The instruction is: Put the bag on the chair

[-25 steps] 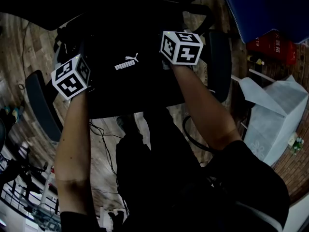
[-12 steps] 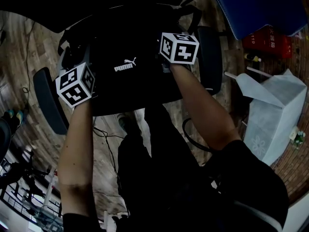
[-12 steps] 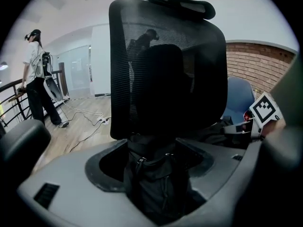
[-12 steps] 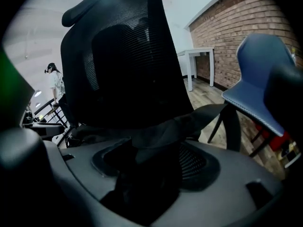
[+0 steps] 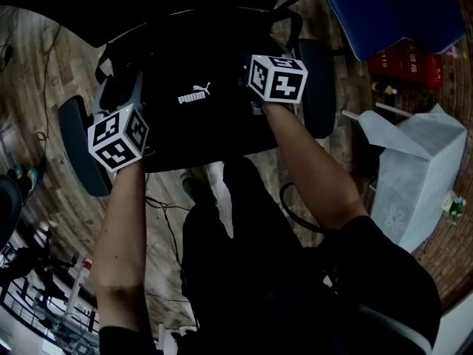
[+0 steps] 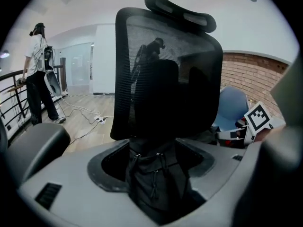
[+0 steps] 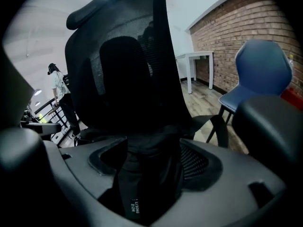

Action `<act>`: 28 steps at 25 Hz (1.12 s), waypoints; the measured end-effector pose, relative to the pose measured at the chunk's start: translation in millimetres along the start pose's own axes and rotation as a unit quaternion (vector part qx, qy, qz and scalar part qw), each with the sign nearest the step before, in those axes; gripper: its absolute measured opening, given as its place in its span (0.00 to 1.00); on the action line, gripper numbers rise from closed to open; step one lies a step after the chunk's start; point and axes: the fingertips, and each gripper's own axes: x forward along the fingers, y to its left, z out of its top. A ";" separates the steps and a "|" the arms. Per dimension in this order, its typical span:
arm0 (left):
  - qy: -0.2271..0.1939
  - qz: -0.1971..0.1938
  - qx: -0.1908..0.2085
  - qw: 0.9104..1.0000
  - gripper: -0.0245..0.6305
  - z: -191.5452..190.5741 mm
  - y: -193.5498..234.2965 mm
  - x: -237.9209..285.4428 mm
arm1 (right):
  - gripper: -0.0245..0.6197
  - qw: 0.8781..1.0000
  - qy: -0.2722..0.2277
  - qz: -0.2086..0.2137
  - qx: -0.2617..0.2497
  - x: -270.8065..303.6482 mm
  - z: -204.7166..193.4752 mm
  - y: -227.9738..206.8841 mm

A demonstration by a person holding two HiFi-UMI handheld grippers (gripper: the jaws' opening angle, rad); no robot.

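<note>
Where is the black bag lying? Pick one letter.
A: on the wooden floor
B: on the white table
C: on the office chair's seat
C: the head view shows the bag lying on the seat of the chair, in front of its backrest.

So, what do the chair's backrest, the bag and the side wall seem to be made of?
Chair's backrest: black mesh on a plastic-looking frame; light shows through the weave.
Bag: black matte fabric, probably synthetic; it creases and carries drawcords.
Side wall: bare red brick; mortar joints show.
</note>
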 end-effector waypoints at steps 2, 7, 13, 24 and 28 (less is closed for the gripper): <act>-0.004 -0.014 -0.012 1.000 0.53 5.5 -4.9 -9.2 | 0.59 1.000 -0.009 -0.002 -0.019 -11.9 8.7 5.2; -0.011 -0.031 -0.007 0.999 0.50 20.3 -10.9 -39.5 | 0.52 0.997 -0.044 0.018 -0.063 -50.4 35.5 26.9; -0.027 -0.058 -0.025 0.998 0.26 36.8 -25.5 -79.6 | 0.15 0.996 -0.069 0.026 -0.057 -97.8 52.9 47.1; -0.089 -0.114 -0.005 0.989 0.05 88.5 -48.3 -174.2 | 0.07 0.991 -0.112 0.021 -0.069 -197.0 90.3 77.4; -0.111 -0.100 -0.002 0.989 0.05 107.4 -33.3 -211.6 | 0.07 0.988 -0.137 0.020 -0.073 -236.7 104.6 99.3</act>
